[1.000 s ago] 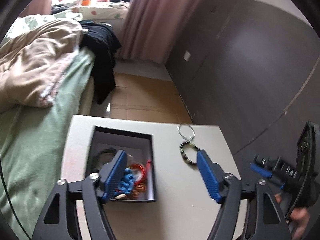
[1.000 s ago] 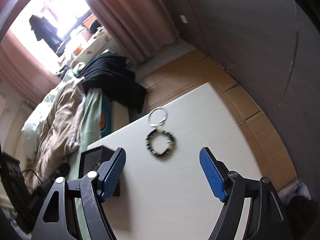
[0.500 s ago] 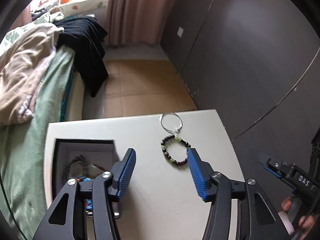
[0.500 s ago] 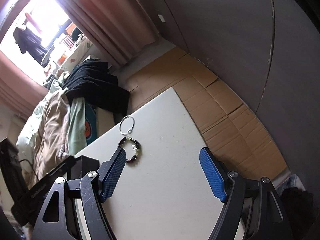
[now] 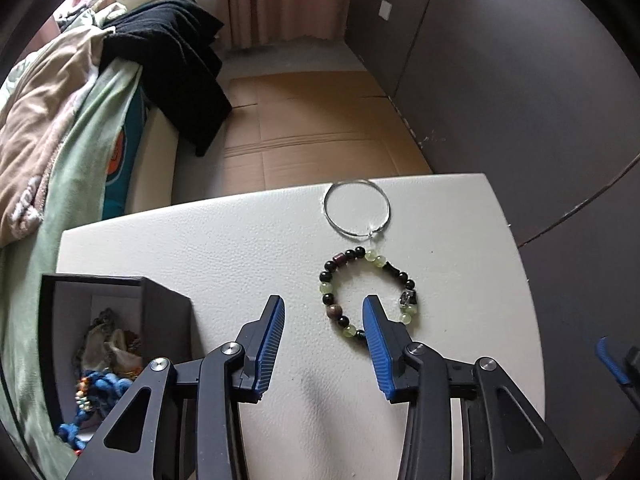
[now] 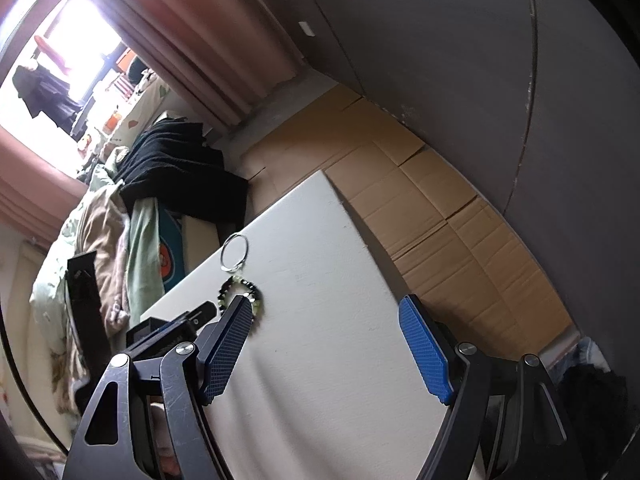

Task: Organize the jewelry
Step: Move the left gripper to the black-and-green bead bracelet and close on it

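The white, leather-textured rectangular table (image 5: 248, 248) is the landmark. At its left edge stands a black square jewellery box (image 5: 120, 344), open-topped and holding a tangle of blue cord and beaded pieces. Over the table's near middle hovers the left gripper (image 5: 324, 344), released and empty, its blue pads apart, the right pad overlapping a bracelet of black and pale-green beads (image 5: 368, 294). The right gripper (image 6: 326, 350), likewise spread and empty, hangs over the table's right side. Beyond the bracelet, at the far edge, lies a thin silver wire bangle (image 5: 357, 208).
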